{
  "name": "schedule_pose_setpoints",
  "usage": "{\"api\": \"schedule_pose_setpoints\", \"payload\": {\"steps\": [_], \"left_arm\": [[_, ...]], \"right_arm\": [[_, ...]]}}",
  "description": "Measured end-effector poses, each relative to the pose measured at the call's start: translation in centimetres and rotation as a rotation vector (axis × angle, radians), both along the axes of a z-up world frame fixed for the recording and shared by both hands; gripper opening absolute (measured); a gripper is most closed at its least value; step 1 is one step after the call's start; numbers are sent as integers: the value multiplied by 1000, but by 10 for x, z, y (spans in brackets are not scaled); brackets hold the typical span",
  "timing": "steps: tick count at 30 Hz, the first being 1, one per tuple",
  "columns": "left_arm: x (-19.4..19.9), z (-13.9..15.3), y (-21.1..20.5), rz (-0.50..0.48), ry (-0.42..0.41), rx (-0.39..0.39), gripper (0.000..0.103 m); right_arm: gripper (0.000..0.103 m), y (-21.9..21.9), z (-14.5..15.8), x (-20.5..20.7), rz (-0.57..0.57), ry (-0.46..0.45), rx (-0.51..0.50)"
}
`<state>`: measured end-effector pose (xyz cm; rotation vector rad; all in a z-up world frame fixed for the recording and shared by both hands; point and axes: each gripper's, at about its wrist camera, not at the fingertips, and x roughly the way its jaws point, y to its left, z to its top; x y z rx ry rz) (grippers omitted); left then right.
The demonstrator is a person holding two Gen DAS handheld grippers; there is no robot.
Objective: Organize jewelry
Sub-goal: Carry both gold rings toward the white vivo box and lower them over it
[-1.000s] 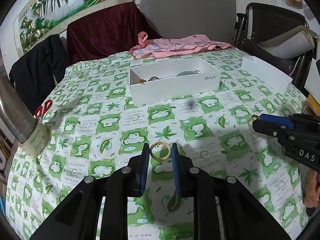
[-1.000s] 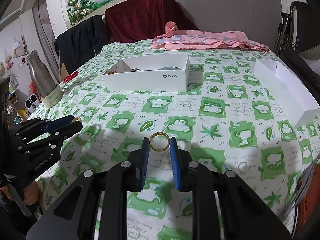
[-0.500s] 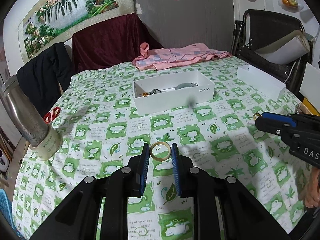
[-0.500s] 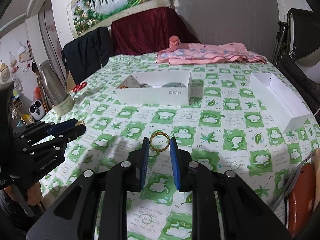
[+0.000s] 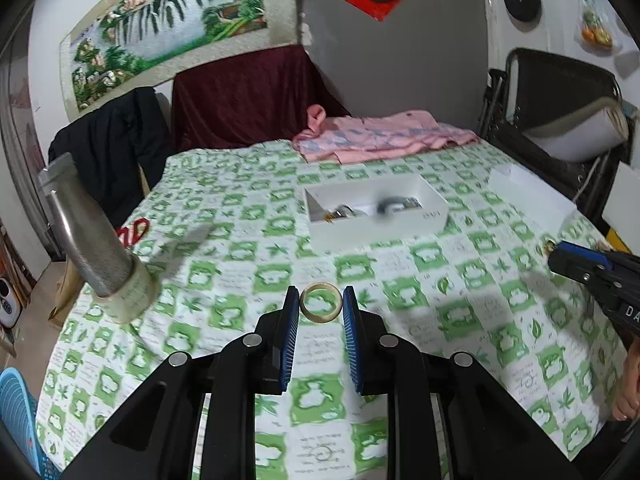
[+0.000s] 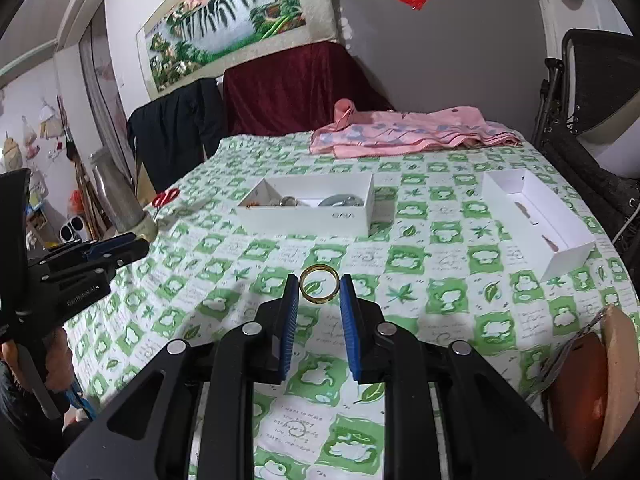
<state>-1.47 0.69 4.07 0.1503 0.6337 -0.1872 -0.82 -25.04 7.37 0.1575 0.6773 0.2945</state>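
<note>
Left gripper [image 5: 321,307] clamps pale bangle [image 5: 321,309]; right gripper [image 6: 319,289] clamps gold ring [image 6: 319,289].

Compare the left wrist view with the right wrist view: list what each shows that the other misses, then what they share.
Only the left wrist view shows the left gripper clamped on a pale cream bangle, a blue basket at the lower left edge, and the metal flask close up.

Only the right wrist view shows the right gripper holding a gold ring, and the inside of the narrow white tray.

Both show the white vivo box with jewelry inside, red scissors, the pink garment and the green checked tablecloth.
</note>
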Motion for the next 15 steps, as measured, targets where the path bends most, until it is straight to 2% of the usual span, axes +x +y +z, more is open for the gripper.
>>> {"api": "schedule_pose_setpoints", "payload": {"steps": [3,7,15], "left_arm": [[3,11,9,7,2,-33,22],[8,24,13,10,-11,-35,22],[36,81,10,-3,-83,-73,22]], "right_arm": [[20,-7,6,0,-12,-9,13],[20,-14,19,4,-20,-25,27],[20,-21,77,32,-28,-127,48]]}}
